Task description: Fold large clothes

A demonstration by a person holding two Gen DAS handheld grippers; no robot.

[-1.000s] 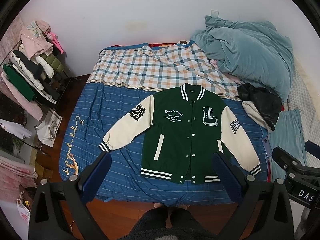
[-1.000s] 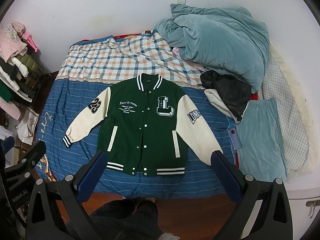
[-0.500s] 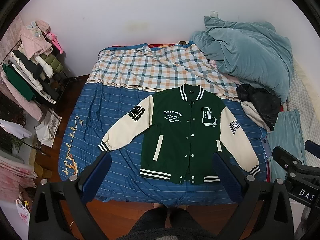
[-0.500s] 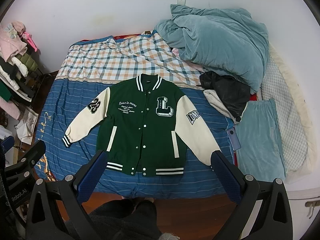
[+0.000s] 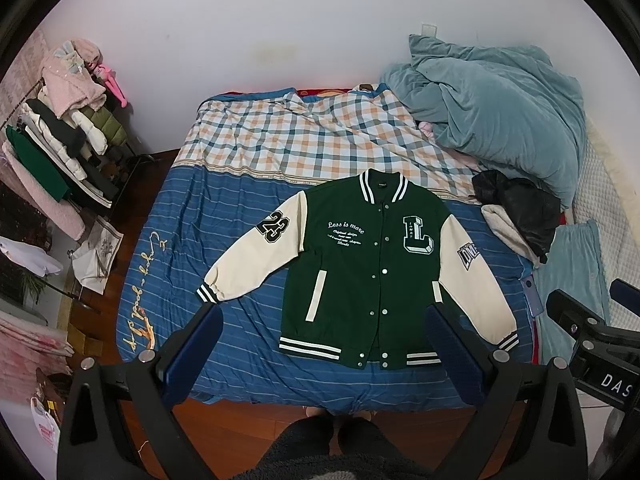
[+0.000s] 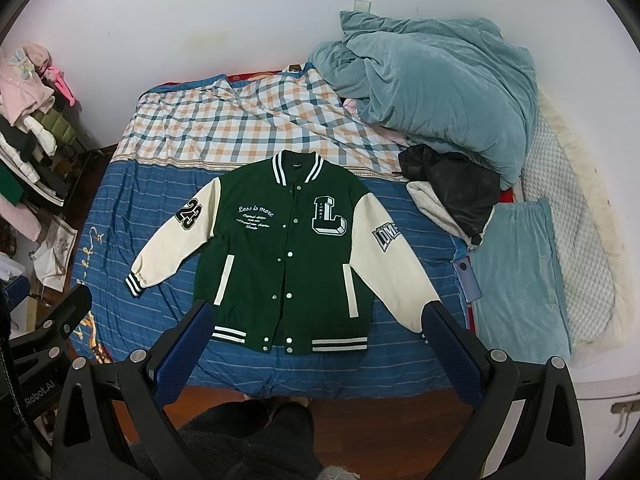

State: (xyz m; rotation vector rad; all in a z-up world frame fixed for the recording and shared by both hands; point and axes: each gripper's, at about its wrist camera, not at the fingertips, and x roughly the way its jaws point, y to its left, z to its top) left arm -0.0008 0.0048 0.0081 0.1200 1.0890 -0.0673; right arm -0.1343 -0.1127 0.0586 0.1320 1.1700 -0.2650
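Note:
A green varsity jacket (image 5: 360, 264) with cream sleeves lies flat, front up and buttoned, on the blue striped bed cover (image 5: 240, 320); it also shows in the right wrist view (image 6: 288, 256). Both sleeves spread out to the sides. My left gripper (image 5: 324, 320) is open and empty, held high above the bed's near edge. My right gripper (image 6: 316, 316) is open and empty too, at about the same height. Neither touches the jacket. Part of the right gripper's body (image 5: 592, 332) shows at the right of the left wrist view.
A teal duvet (image 6: 432, 92) is heaped at the bed's far right, with a black garment (image 6: 452, 184) beside it. A plaid sheet (image 6: 248, 120) covers the far half. A clothes rack (image 5: 60, 152) stands left. A phone (image 6: 466, 276) lies at the bed's right edge.
Almost nothing: both views have drifted very slightly, and the jacket lies as before. Both grippers stay open.

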